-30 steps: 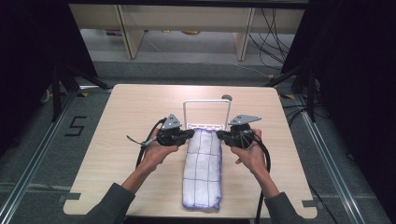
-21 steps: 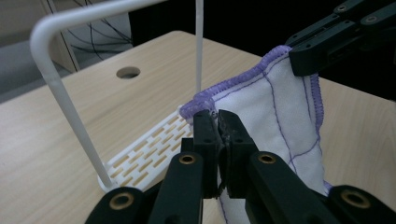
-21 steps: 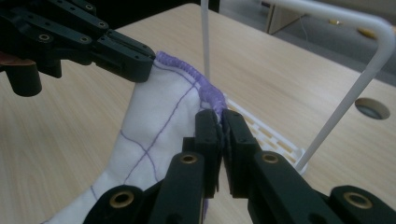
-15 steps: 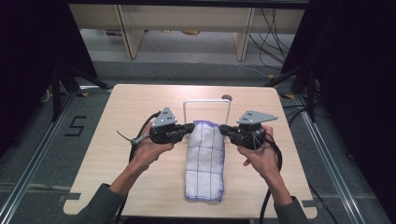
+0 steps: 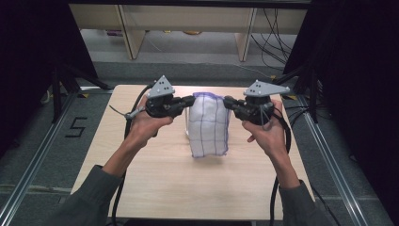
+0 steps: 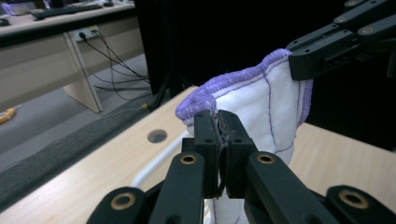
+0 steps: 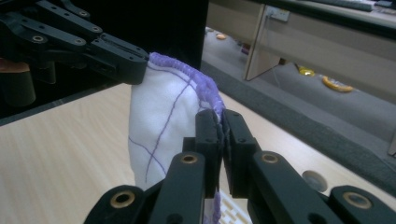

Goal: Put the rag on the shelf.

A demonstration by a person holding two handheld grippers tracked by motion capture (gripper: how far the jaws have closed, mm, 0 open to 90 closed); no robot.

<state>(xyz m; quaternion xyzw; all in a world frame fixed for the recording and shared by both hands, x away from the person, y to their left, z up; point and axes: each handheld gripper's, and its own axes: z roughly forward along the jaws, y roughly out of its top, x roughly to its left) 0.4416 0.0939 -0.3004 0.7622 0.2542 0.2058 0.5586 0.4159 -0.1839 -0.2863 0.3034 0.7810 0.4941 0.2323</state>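
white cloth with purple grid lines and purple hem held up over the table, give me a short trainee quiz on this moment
1. True or false: the white cloth with purple grid lines and purple hem lies flat on the light wooden table.
2. Which part of the cloth do the left gripper and right gripper pinch? A. top hem corners B. bottom edge C. middle
3. Fill in: behind the cloth stands a white wire ____.

Key: 1 false, it hangs from both grippers. 2 A. 3 rack.
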